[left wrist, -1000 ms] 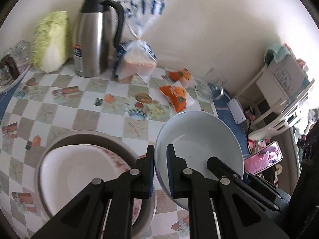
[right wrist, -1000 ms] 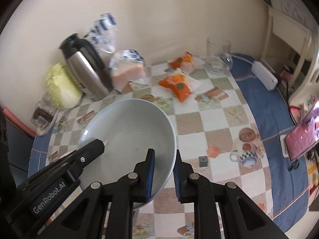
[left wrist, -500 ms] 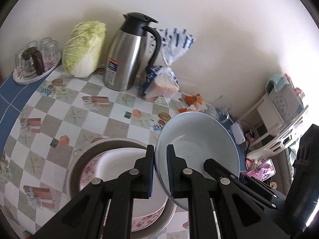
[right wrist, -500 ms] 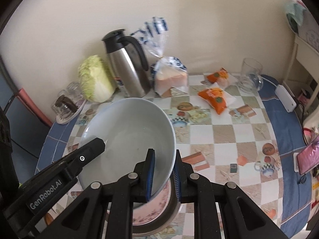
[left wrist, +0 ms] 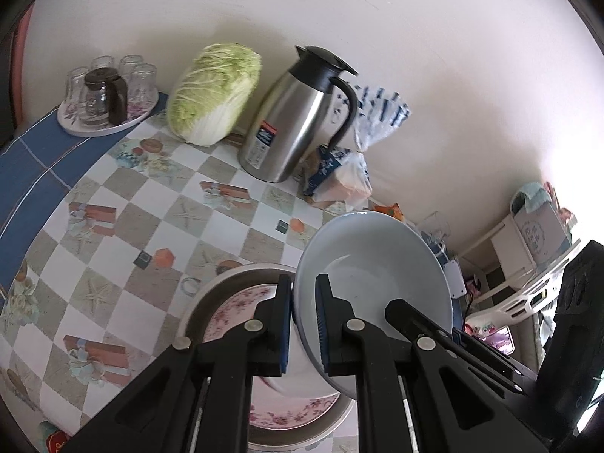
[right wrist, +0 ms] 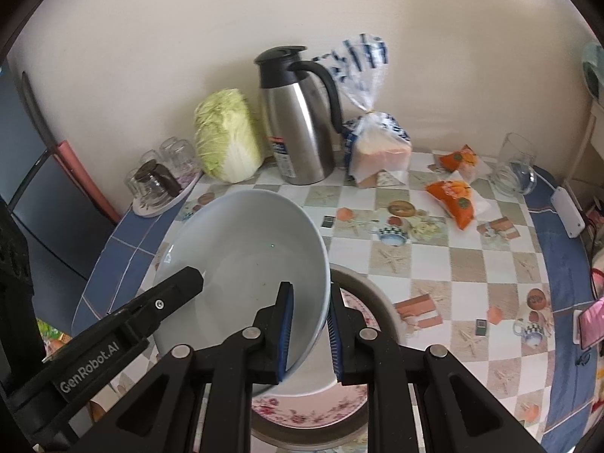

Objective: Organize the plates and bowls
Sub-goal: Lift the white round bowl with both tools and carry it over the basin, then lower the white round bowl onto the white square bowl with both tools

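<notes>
Left tongs (left wrist: pixel 303 321): clamped on the near-left rim of the pale blue bowl (left wrist: pixel 373 275).
Right tongs (right wrist: pixel 309 334): clamped on the opposite rim of the same bowl.
Bowl place: held in the air, tilted, over the flowered plate (right wrist: pixel 321 407) that lies in the metal basin (right wrist: pixel 381 302) on the desk (right wrist: pixel 472 264).
Risk of slip: each grip takes only a thin edge, so I judge the smooth rim may slide out if one hand pulls away from the other.
Risk of knock: lowered while tilted, the bowl edge could hit the plate.
</notes>
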